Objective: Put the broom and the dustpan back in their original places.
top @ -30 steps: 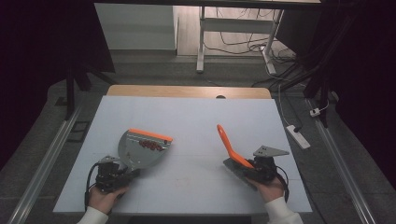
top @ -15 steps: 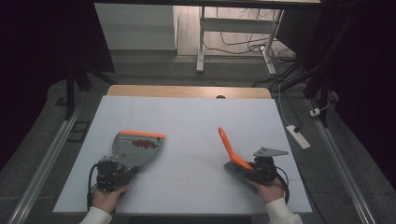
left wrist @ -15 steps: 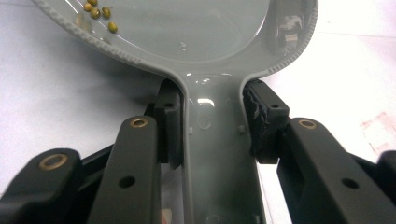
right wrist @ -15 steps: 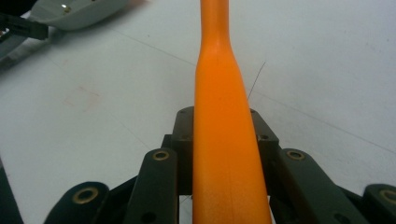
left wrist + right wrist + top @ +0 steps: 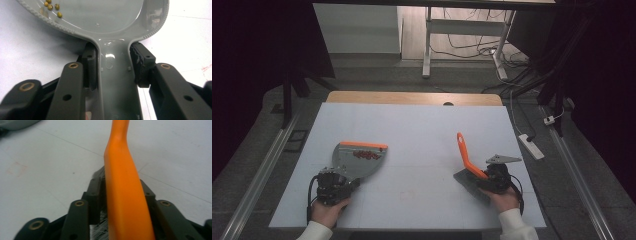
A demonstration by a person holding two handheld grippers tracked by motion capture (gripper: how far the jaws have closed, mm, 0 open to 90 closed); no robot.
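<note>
left gripper [image 5: 343, 184] clamps the handle of the grey dustpan [image 5: 357, 159], its jaws just eased, pan flat near the table's [image 5: 422, 125] near-left edge, beans [image 5: 367, 155] by its orange lip. right gripper [image 5: 482, 181], jaws likewise just eased, holds the orange-handled brush [image 5: 466, 156] near the near-right edge; the middle and far tabletop lie open.

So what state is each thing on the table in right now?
Dustpan: flat on the table, beans inside, handle clamped.
Brush: orange handle tilted upward.
Left hand-held gripper: closed on the dustpan handle.
Right hand-held gripper: closed on the brush.
</note>
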